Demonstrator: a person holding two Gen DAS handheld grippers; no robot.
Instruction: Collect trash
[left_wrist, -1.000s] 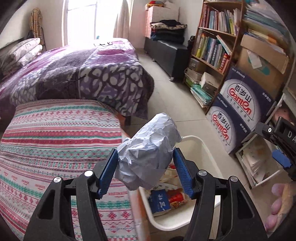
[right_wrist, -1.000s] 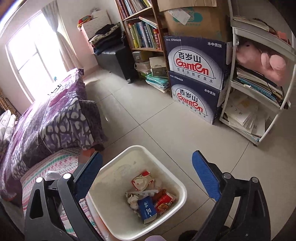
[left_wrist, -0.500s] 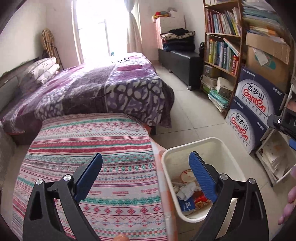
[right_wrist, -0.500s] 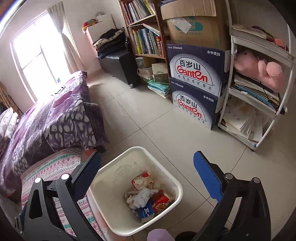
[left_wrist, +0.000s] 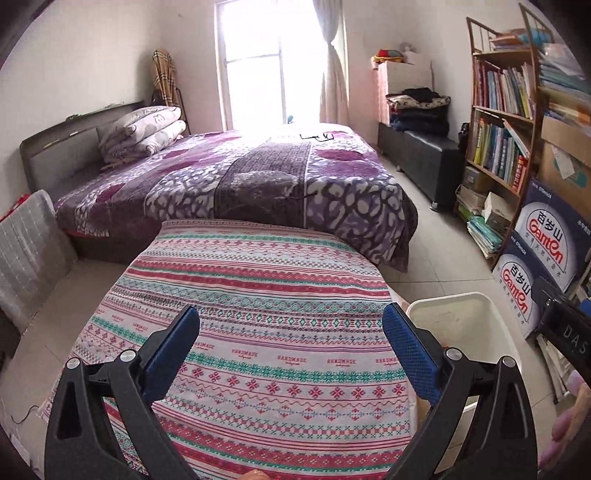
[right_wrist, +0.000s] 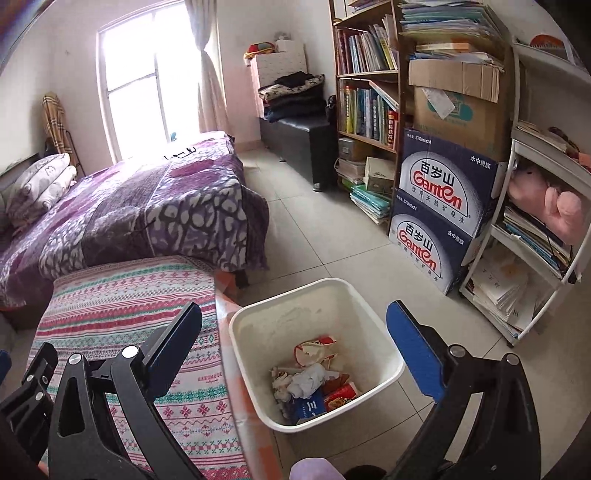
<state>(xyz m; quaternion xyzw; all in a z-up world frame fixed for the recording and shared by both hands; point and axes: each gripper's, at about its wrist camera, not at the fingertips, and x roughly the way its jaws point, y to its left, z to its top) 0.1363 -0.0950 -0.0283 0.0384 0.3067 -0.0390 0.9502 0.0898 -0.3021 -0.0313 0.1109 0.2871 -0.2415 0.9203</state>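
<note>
Left black two-finger gripper with blue pads (left_wrist: 291, 334): jaws spread wide, nothing between pads. Right black two-finger gripper with blue pads (right_wrist: 295, 332): jaws spread wide too, empty, angled downward. Both level, side by side.

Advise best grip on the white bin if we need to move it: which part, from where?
Grip the white bin's far rim from above with the right hand-held gripper, one finger inside. The top is open, the walls are thin, and that edge faces bare floor; the near-left edge crowds the striped cloth.
</note>
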